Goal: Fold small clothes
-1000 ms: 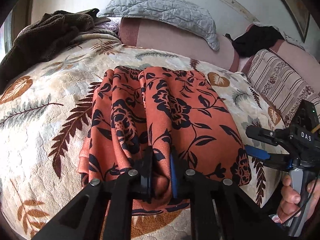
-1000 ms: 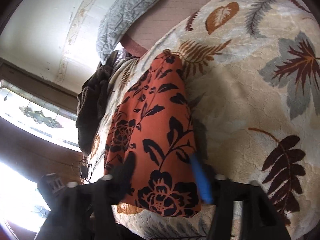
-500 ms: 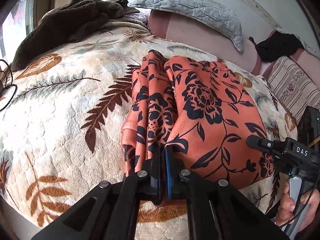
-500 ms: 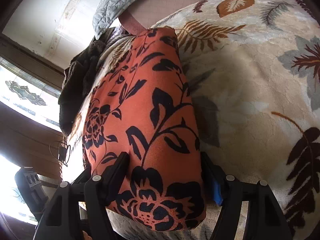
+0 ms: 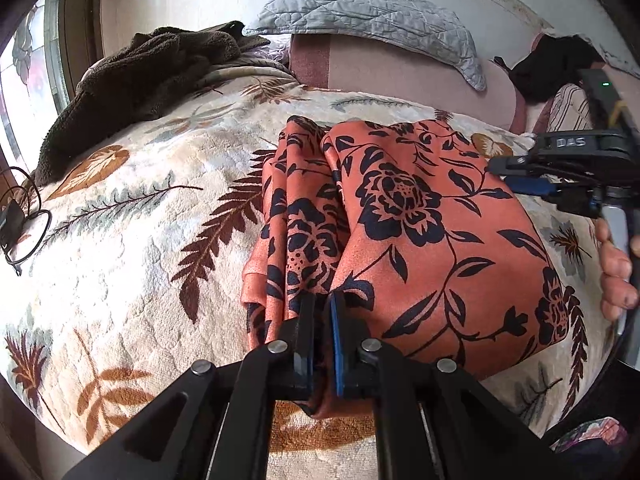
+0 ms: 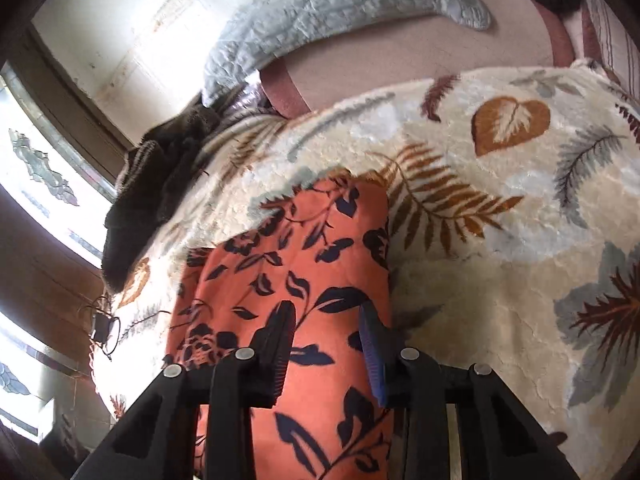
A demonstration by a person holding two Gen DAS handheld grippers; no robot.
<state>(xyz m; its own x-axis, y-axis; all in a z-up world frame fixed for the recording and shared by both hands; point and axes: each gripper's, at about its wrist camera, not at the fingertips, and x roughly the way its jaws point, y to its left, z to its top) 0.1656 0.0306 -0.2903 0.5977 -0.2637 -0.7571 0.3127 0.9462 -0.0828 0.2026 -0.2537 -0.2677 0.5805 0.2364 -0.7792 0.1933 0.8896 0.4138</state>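
An orange garment with a dark floral print (image 5: 400,220) lies bunched in long folds on a leaf-patterned blanket (image 5: 140,240). My left gripper (image 5: 320,304) is shut on a fold at the garment's near edge. In the left wrist view my right gripper (image 5: 504,176) hangs over the garment's right edge, held by a hand (image 5: 616,272). In the right wrist view the right gripper (image 6: 326,316) is closing its jaws over the garment (image 6: 288,248). Cloth shows between the fingers. The pads do not visibly press on it.
A brown towel (image 5: 140,68) is heaped at the blanket's far left. A grey quilted pillow (image 5: 368,8) leans on the pink backrest. A black garment (image 5: 552,64) and a striped cushion (image 5: 568,112) sit at the far right. A black cable (image 5: 20,220) lies at the left edge.
My left jaws have closed tight on the fold. My right gripper has moved up along the garment's right side, rolled, and its jaws have narrowed from straddling the cloth.
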